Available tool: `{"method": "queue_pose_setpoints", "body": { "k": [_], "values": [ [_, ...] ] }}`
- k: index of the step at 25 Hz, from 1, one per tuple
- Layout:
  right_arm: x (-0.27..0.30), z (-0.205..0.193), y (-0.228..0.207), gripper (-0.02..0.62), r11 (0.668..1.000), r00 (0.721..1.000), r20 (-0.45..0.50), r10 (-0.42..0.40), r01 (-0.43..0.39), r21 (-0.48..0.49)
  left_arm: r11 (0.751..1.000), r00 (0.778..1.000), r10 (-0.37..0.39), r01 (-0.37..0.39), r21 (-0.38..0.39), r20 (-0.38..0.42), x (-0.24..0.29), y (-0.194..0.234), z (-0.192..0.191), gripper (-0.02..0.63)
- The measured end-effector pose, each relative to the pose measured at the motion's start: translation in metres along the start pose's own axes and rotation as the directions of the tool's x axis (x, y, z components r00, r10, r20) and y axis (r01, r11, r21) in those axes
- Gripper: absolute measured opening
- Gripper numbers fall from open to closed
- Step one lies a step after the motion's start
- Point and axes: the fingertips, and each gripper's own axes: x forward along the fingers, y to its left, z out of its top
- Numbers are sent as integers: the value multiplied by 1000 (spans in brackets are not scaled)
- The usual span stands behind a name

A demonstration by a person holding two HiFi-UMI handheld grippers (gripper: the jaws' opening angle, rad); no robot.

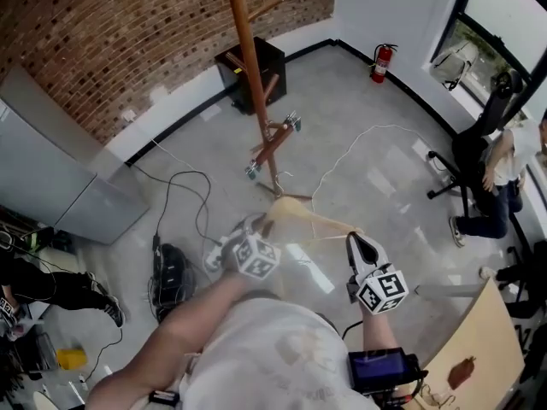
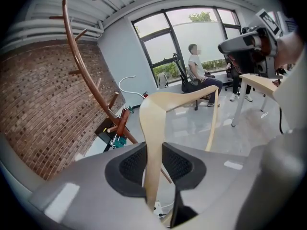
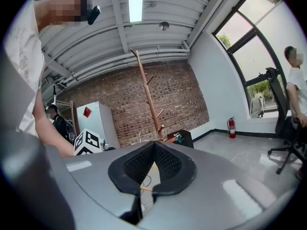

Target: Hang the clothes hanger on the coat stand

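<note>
The tall reddish-brown wooden coat stand (image 1: 246, 54), a black box (image 1: 275, 67) behind it, has nothing in its way. In front of it is the pale wooden clothes hanger (image 1: 312, 219), which I judge light, stiff and smooth. The left gripper (image 2: 153, 150) is clamped on one arm of the hanger, and the right gripper (image 3: 153, 150) is closed, it seems, on the other end.

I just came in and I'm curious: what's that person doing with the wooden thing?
A person holds a wooden clothes hanger. The left hand-held gripper is clamped on one arm of it, the right hand-held gripper seems to pinch its other end. The coat stand is ahead; the hanger is not hung yet.
</note>
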Motion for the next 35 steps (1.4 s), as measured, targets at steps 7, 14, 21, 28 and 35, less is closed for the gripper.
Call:
{"method": "queue_pose_setpoints", "body": {
  "k": [7, 14, 21, 28, 35],
  "values": [
    [70, 14, -3, 14, 1000, 1000, -10, 4, -5, -29, 1000, 1000, -7, 7, -13, 21, 34, 47, 9, 98],
    [116, 17, -1, 14, 998, 999, -29, 44, -45, -48, 999, 1000, -11, 12, -50, 21, 54, 70, 11, 98],
    [152, 16, -13, 14, 990, 989, -63, 137, -139, -34, 996, 999, 21, -23, -81, -27, 73, 79, 19, 100],
    [187, 29, -43, 14, 969, 967, -88, 241, -244, -31, 990, 992, 89, -98, -103, -89, 96, 98, 33, 100],
    [217, 40, -72, 14, 939, 935, -113, 337, -342, -28, 978, 976, 147, -168, -122, -162, 124, 106, 43, 100]
  ]
}}
